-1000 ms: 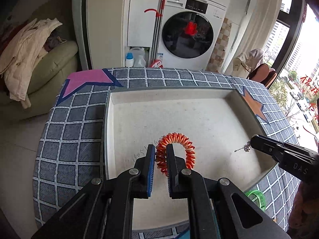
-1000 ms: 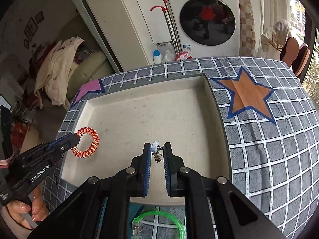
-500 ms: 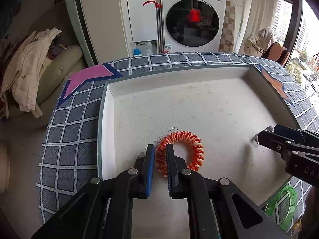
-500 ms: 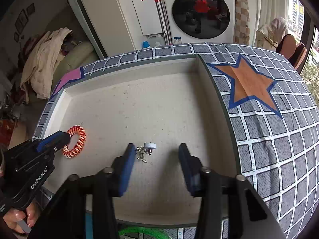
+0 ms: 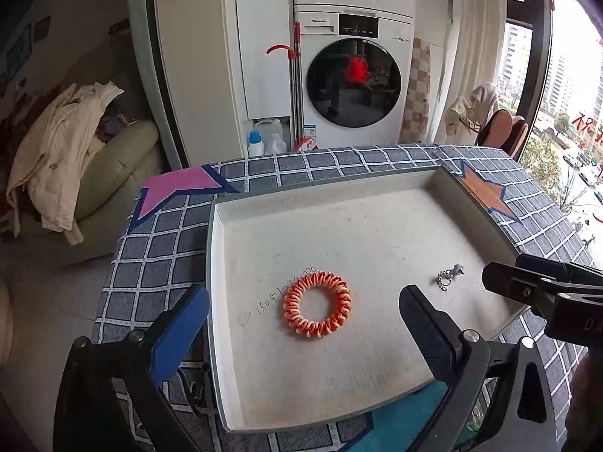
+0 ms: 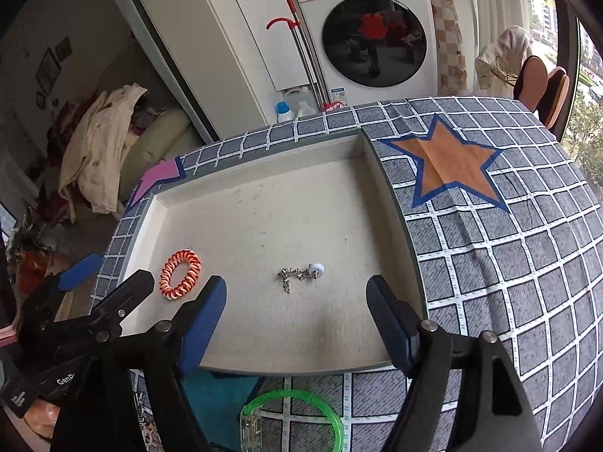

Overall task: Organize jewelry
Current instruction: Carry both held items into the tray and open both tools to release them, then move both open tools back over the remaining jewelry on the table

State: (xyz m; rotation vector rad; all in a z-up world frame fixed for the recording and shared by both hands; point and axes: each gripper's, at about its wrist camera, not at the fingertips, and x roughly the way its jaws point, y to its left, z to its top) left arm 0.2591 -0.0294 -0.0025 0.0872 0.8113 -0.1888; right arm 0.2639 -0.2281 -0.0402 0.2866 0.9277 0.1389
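Two pieces of jewelry were seen lying on the floor of the shallow white tray, well apart from each other. The orange-and-white coiled bracelet was laid flat towards the tray's left side, just beside a line of handwritten digits. The small silver chain with a white bead was placed nearer the middle in the right wrist view, with nothing touching it.

The left gripper was held with its fingers spread wide, nothing being grasped; the bracelet was framed between them but was not touched. The right gripper was likewise held released, its blue-padded fingers parted on either side of the chain and held short of it, above the tray's near edge.

The tray was set on a grey checked cloth marked with an orange star and a pink star. A green translucent bangle was seen on the cloth just in front of the tray, below the right gripper. A white washing machine was visible behind the table.
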